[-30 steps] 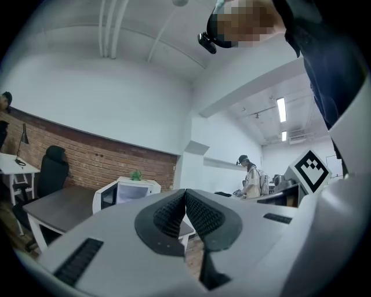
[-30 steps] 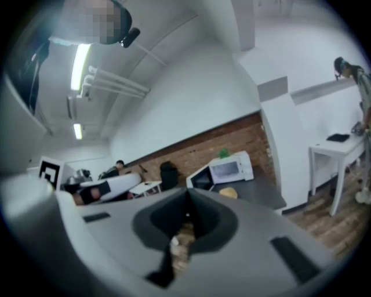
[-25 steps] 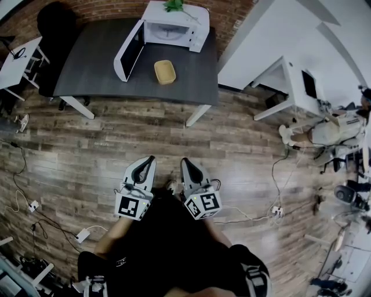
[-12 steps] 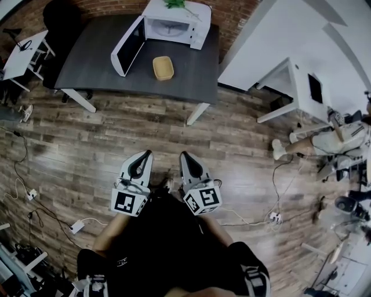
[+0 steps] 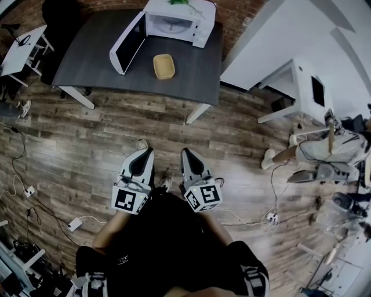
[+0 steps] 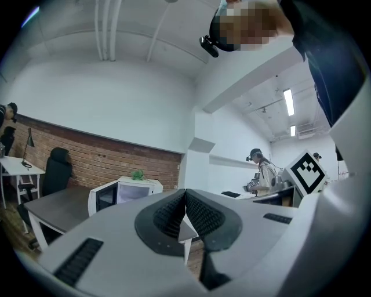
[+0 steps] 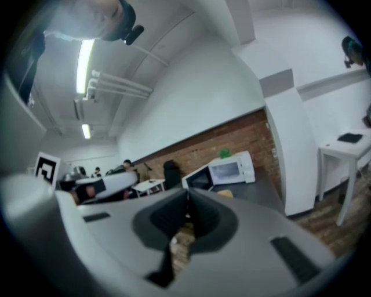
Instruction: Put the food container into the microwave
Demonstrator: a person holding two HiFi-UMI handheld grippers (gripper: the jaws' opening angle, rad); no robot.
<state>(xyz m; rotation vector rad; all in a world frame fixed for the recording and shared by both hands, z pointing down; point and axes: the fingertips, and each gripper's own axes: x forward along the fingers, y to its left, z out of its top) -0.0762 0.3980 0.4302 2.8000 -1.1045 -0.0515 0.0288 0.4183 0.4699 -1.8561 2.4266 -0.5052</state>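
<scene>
A shallow, tan-yellow food container (image 5: 164, 66), rectangular with rounded corners and a raised rim, is pictured lying on a dark grey table (image 5: 87, 64). It is set just in front of a white microwave (image 5: 177, 23). The microwave's door (image 5: 127, 44) is swung wide open to the left, and a small green plant (image 5: 181, 2) is perched on its top. The container is outside the oven, near the open door but not touching it.

The table is placed against a red brick wall (image 6: 87, 154) on a floor (image 5: 243, 145) of weathered wooden planks. A black office chair (image 5: 58, 14) is drawn up at the table's far left end and a white desk (image 5: 298, 81) is seen to the right. A white power strip (image 5: 74, 224) and loose cables are scattered over the boards. A person (image 6: 262, 171) is glimpsed at a bench in the background of the left gripper view.

Both tools are held low and close to the body, side by side and well apart from the table, with their tips pointed toward it. The left gripper (image 5: 148, 153) is shown with its jaws pressed together and nothing between them. The right gripper (image 5: 186, 152) is likewise closed up, with nothing held.
</scene>
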